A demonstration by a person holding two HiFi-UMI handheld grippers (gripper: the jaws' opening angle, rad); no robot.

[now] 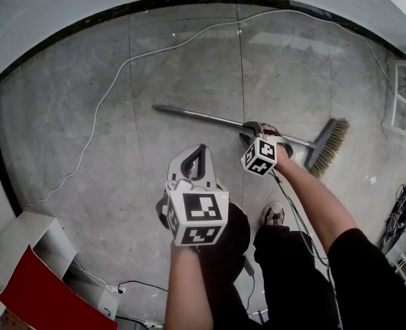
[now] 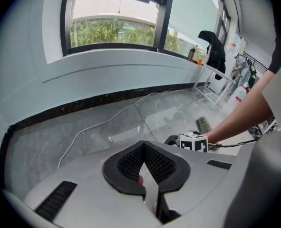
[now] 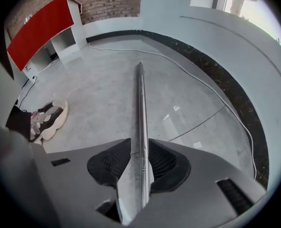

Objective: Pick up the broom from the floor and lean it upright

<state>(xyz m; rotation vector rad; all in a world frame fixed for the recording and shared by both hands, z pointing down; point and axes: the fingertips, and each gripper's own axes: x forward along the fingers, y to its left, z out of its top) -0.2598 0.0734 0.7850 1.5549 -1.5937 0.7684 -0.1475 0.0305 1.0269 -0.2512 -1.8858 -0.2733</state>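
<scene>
Head view, left to right:
- red-fronted cabinet (image 1: 31,280) at 7 o'clock, white cable (image 1: 113,81) snaking across the floor (image 1: 154,60) from 8 up to 12; neither is part of the job
- left gripper (image 1: 199,150) held in the air near centre, jaws clenched together on nothing; its own view (image 2: 143,144) shows the pads meeting with only floor beyond
- broom (image 1: 209,117) lies flat on the tiles, handle tip toward 9 o'clock, bristle head (image 1: 330,141) out at 3 o'clock
- right gripper (image 1: 256,130) is down on the handle, on the bristle-end part of the shaft, at about 1 o'clock from the left one
- right gripper view: handle (image 3: 140,99) runs straight up toward 12 between the jaws, jaws spread, daylight on the left pad side, so straddling it, not clamped
- shoe (image 1: 274,214) at 5 o'clock from the grasp point

Progress, my read: approach done, grasp not made, nothing lifted. Left to do: close on the shaft, raise it, swing it upright, lean it on something. Grip sits near the head, so the long end will likely droop
</scene>
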